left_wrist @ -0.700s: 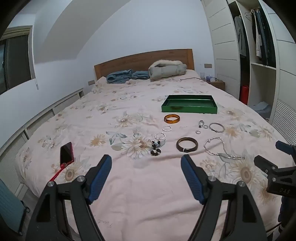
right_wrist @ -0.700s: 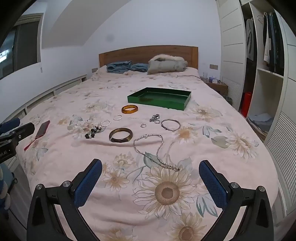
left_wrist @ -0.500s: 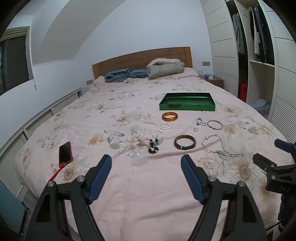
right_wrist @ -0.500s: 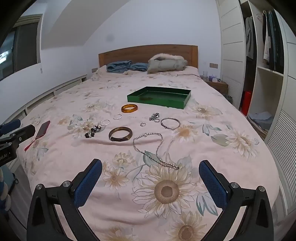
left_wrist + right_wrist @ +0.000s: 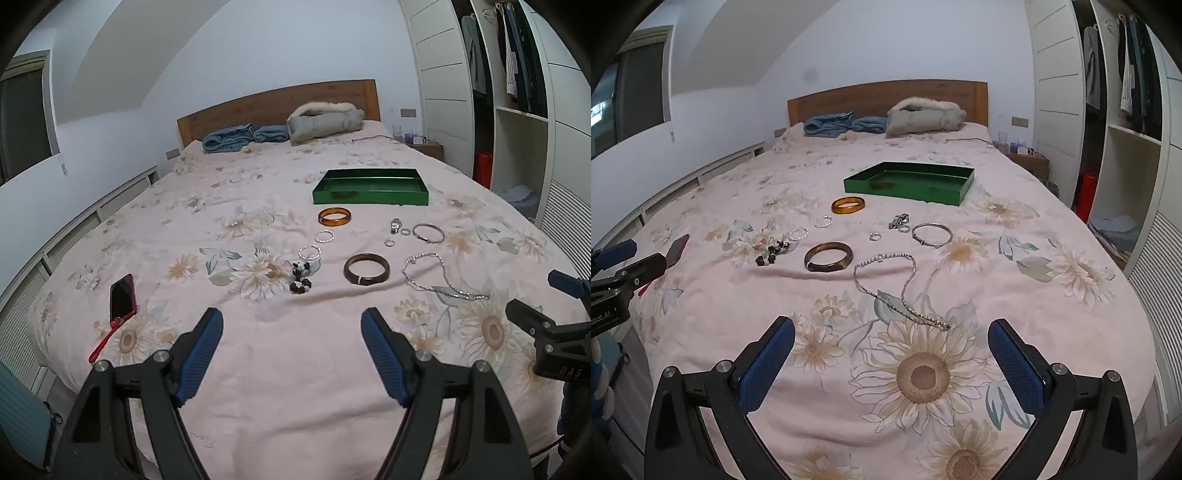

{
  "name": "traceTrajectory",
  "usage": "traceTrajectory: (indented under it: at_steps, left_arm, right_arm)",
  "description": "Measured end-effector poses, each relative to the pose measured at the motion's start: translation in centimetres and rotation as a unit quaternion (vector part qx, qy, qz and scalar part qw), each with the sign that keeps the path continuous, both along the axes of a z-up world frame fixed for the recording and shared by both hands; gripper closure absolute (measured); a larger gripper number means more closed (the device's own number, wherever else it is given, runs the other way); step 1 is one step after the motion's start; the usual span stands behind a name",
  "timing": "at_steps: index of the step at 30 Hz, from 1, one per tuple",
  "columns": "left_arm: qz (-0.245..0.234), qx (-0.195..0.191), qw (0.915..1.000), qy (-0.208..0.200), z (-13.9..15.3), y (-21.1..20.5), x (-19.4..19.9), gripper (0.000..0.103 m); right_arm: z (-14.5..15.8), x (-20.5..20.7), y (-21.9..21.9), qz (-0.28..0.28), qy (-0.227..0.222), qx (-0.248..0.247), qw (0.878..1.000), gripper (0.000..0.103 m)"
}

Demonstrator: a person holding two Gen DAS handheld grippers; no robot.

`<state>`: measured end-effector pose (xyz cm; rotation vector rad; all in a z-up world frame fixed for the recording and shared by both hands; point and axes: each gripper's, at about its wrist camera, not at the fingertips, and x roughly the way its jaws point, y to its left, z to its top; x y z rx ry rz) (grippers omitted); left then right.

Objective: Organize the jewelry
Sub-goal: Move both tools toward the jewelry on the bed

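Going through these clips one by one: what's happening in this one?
A person holds two grippers over a bed with a floral cover. The left gripper and right gripper are both open and hold nothing. The jewelry lies loose on the cover: an amber bangle, a dark bangle, a silver necklace, a thin silver bracelet and some small rings. The green tray beyond them looks empty. Nothing has been sorted yet.

Left gripper [image 5: 291,325]: matte black plastic arms, each carrying a ribbed blue rubber pad [image 5: 201,354] and silver round-head screws at the pivots. Right gripper [image 5: 891,338]: same black frame, blue pads [image 5: 766,369] with a fine mesh texture, silver screws. White lettering shows on a black block at the right edge of the left wrist view, partly legible.
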<state>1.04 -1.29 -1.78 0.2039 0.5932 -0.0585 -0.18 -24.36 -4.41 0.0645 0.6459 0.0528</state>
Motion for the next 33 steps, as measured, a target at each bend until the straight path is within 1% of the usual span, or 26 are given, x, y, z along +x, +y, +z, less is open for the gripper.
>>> traceTrajectory:
  at_steps: [11, 20, 24, 28, 33]
  left_arm:
    - [0.001, -0.001, 0.9999, 0.014, -0.9, 0.0, 0.9, 0.027]
    - [0.003, -0.003, 0.9996, 0.027, -1.7, 0.1, 1.9, 0.027]
    - [0.002, -0.007, 0.9995, 0.032, -2.1, 0.2, 2.3, 0.027]
    - [-0.001, -0.025, 0.9987, 0.045, -2.7, 0.8, 3.1, 0.027]
    - [-0.009, -0.047, 0.9964, 0.070, -3.5, 1.6, 4.4, 0.027]
  right_arm:
    - [-0.8, 0.6, 0.2, 0.010, 0.011, 0.003, 1.000, 0.001]
    - [-1.5, 1.5, 0.4, 0.016, 0.025, 0.008, 1.000, 0.006]
    - [-1.8, 2.0, 0.3, 0.019, 0.033, 0.010, 0.999, 0.012]
    - [-2.2, 2.5, 0.0, 0.019, 0.041, 0.015, 0.999, 0.017]
    - [-3.0, 3.5, -0.6, 0.020, 0.054, 0.023, 0.998, 0.020]
